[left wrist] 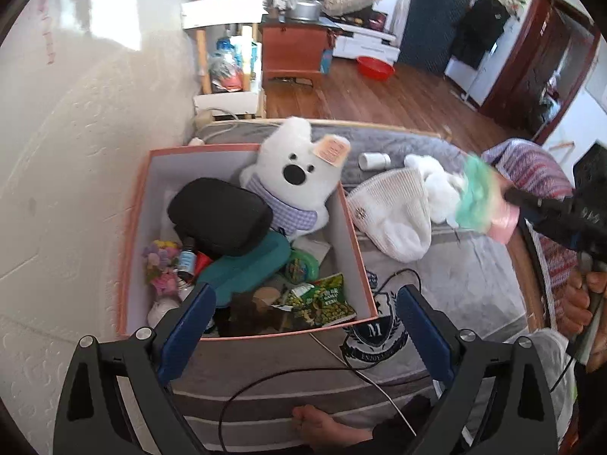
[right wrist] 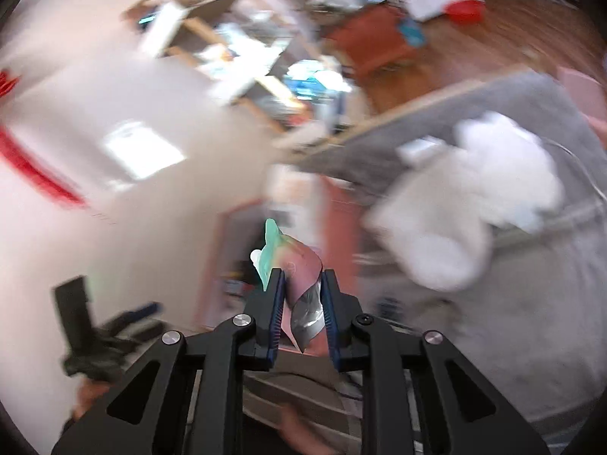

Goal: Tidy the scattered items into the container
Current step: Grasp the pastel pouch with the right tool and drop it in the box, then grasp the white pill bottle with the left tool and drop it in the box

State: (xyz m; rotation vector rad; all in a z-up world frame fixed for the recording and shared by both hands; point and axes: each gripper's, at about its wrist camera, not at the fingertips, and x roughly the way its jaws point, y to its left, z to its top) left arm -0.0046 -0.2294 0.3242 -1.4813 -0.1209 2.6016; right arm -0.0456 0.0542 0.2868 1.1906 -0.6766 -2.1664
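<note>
A pink-rimmed open box [left wrist: 351, 223] sits on the bed by the wall, holding a white plush bear [left wrist: 292, 178], a black case [left wrist: 220, 216], a teal pouch, a green snack bag [left wrist: 322, 299] and small bottles. My left gripper [left wrist: 305, 303] is open and empty over the box's near edge. My right gripper [right wrist: 301, 280] is shut on a pink and green foil packet [right wrist: 299, 265], held in the air; it also shows blurred in the left wrist view [left wrist: 485, 204], right of the box. A white knit hat [left wrist: 394, 212], white fluffy item [left wrist: 436, 185] and white tube [left wrist: 373, 160] lie on the grey blanket.
A black cable [left wrist: 288, 375] loops across the striped bedding in front of the box. A striped cloth [left wrist: 531, 170] lies at the right. A white wall is at the left. Shelves, a red cabinet and a red basin stand on the wooden floor beyond the bed.
</note>
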